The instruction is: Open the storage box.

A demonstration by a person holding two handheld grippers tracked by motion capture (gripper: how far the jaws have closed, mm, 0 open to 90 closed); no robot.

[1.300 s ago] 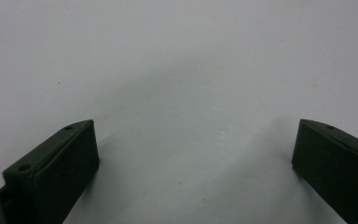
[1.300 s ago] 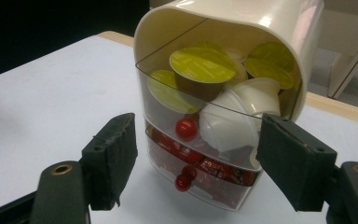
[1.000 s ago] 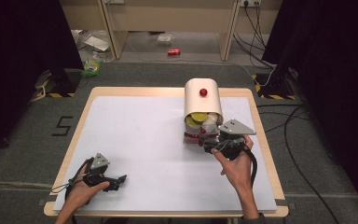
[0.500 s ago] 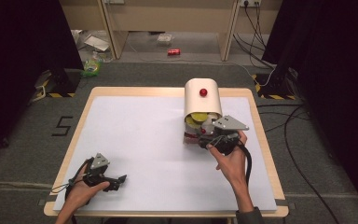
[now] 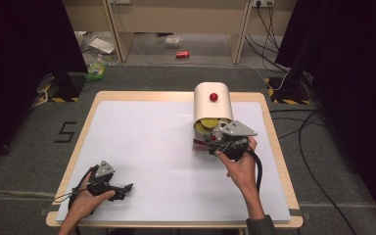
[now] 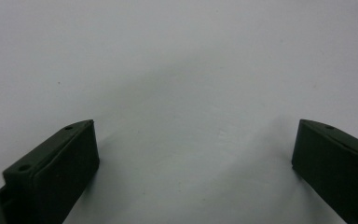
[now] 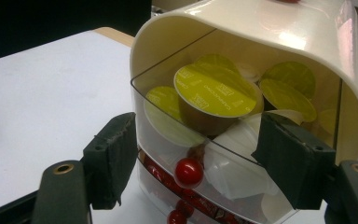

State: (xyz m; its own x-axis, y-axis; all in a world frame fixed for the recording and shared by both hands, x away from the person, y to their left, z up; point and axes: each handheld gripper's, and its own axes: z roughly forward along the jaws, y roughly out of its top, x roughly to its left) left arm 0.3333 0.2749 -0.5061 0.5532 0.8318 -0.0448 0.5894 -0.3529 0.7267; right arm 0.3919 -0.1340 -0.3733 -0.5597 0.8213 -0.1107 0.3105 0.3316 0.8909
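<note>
Right tongs [image 5: 214, 146] at a capsule dispenser [image 5: 212, 105] on a white desk [image 5: 147, 147]; left tongs [image 5: 127, 187] idle.

The high view shows the cream, arch-topped dispenser toward the desk's far right side, a red knob [image 5: 213, 97] on top, with the right tongs at its near face and the left tongs well apart at the near left corner. The right gripper view adds the detail: a clear drawer [image 7: 223, 154] pulled partly out, holding yellow-green lidded capsules [image 7: 214, 95] and white ones, a small red drawer knob [image 7: 189, 171] midway between the two jaws. The jaws have just been opening slightly and stand half open, flanking the drawer front; whether they press on it I cannot tell. The left gripper view shows wide-open jaws over bare white surface, holding nothing.
</note>
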